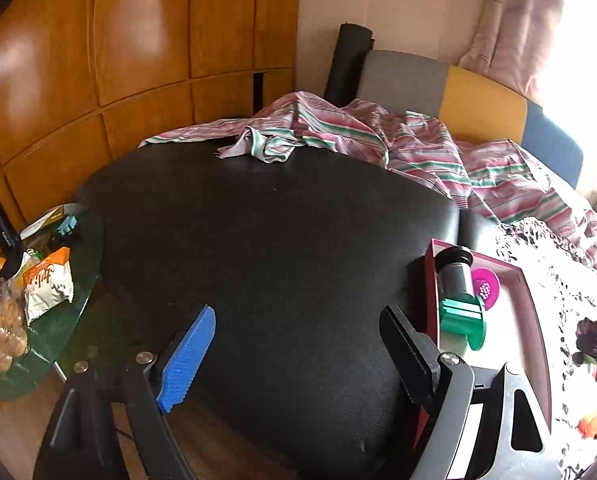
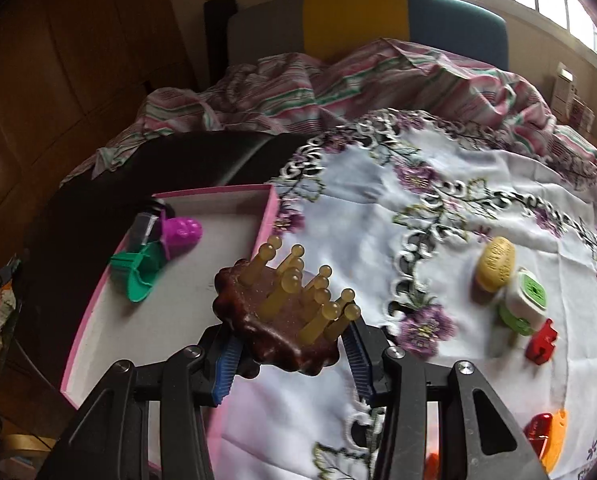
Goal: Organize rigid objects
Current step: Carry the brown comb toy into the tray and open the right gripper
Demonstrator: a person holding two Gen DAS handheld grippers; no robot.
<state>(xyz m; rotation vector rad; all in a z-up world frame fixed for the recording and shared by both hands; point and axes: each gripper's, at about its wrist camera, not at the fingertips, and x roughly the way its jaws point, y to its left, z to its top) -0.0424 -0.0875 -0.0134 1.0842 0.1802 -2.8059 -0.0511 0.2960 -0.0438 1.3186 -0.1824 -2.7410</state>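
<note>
Two hand-held grippers are showing, one in each wrist view. The right hand-held gripper (image 2: 294,354) is clamping a brown scalloped brush (image 2: 276,330) between its blue-padded fingers (image 2: 228,364), the brush's amber round-tipped pegs pointing up and away from the camera; it is hanging over the edge where the pink-rimmed tray (image 2: 272,210) is meeting the embroidered white cloth (image 2: 378,216). Inside the tray a green piece (image 2: 138,272), a purple rounded piece (image 2: 182,234) and a dark cylinder (image 2: 144,224) are lying close together near the far left corner. On the cloth to the right, a yellow oval toy (image 2: 496,264) is sitting just beside a white and green cube (image 2: 526,300), with a red block (image 2: 542,342) near them and a red and orange piece (image 2: 548,436) closer to the camera. The left hand-held gripper (image 1: 298,344) is standing wide apart with nothing between its fingers (image 1: 190,356), hovering over a black padded surface (image 1: 266,240), the tray lying just to its right. Striped pink and green fabric (image 1: 418,144) is bunching up beyond the black surface, and snack packets (image 1: 46,284) are resting on a glass table (image 1: 86,300) at the left.
</note>
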